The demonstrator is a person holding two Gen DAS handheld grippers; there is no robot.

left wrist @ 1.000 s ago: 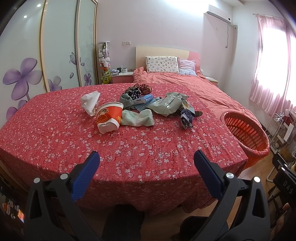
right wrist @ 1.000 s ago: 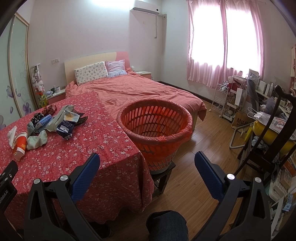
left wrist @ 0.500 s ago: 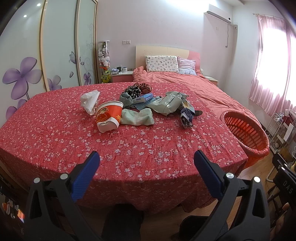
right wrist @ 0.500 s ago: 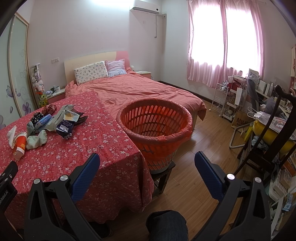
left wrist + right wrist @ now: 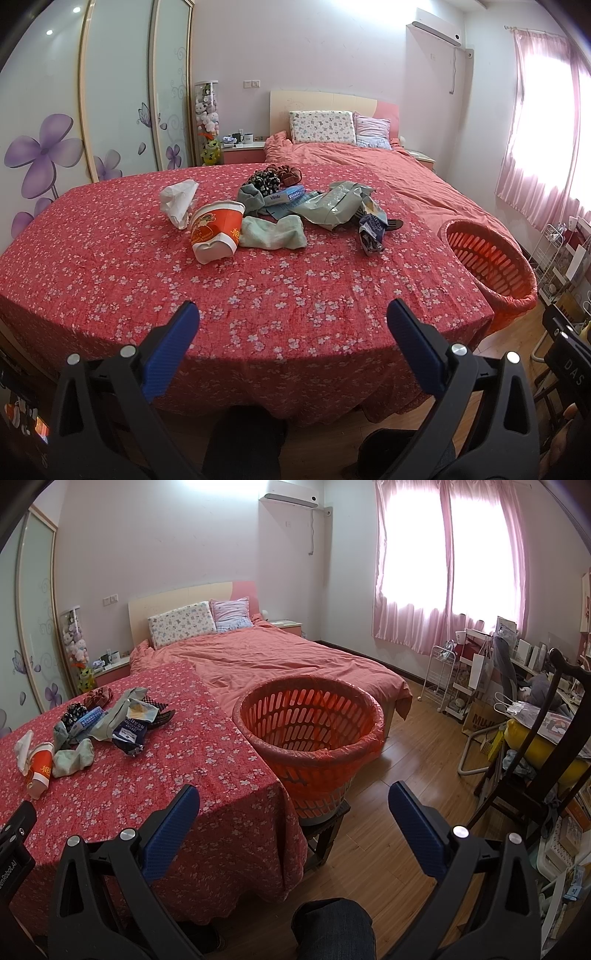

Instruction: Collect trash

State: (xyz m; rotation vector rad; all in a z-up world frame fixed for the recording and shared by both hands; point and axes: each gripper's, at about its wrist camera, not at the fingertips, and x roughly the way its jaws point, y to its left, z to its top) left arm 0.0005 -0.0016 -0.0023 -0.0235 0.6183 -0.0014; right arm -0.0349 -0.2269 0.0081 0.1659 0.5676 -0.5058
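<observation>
Both claws spread wide, empty: left claw point(image 5: 291, 321), right claw point(image 5: 293, 805). Trash pile mid-desk point(image 5: 110, 258); instant-noodle cup point(image 5: 216, 232) nearest. Reach cup first, pinch rim lightly, carry to lined orange basket point(image 5: 314, 734) beside desk edge.

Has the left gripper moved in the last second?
Barely. The left gripper has drifted slightly: the noodle cup sits marginally higher against the frame, with the table otherwise framed the same.

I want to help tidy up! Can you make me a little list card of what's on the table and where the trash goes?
table: red floral cloth
trash pile: noodle cup, crumpled tissue, grey-green plastic bag, dark snack wrapper
bin: orange basket, beside table, nothing visible inside
left hand-held gripper: open, holding nothing
right hand-held gripper: open, holding nothing
</observation>
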